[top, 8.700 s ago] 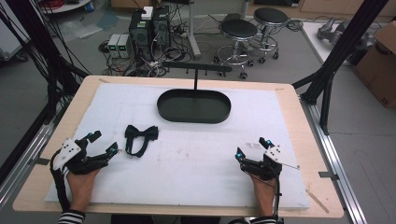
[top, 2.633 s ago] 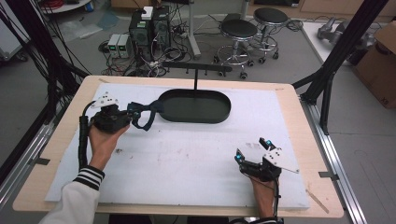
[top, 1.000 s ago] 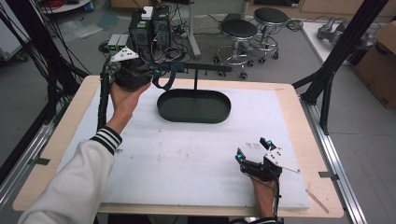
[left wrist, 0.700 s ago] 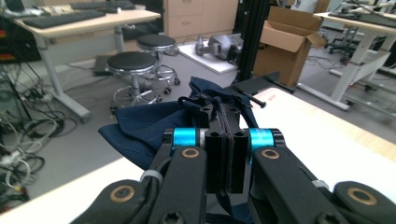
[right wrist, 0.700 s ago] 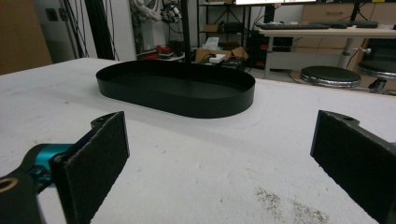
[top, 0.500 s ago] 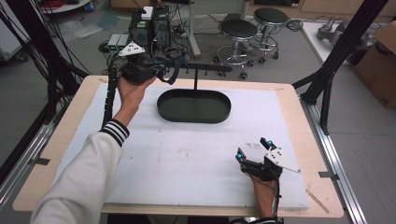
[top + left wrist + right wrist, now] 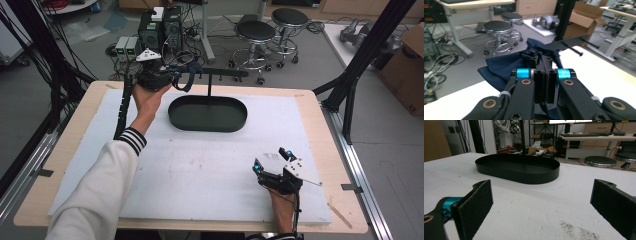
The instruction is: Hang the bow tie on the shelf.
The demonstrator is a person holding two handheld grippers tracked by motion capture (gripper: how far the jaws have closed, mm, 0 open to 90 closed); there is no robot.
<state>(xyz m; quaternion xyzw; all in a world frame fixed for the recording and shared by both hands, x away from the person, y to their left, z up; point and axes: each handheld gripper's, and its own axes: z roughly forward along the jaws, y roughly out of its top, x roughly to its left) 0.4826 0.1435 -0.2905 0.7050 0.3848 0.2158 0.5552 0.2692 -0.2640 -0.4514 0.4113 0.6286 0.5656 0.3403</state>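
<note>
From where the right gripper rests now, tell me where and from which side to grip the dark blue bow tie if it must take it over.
Grip the loose wing of the bow tie that hangs below the left gripper, which is clamped on its knot. Come with the open right gripper from the tray side, under the rack bar, jaws across the flat fabric.

Left gripper [image 7: 543,65] with jaws pressed together, pinching a dark navy bow tie [image 7: 506,70] that bunches out to the left and behind. Just past it, a thin black bar [image 7: 569,42] with pegs, above white table [image 7: 599,75]. Two stools [image 7: 499,26] on the floor beyond.
</note>
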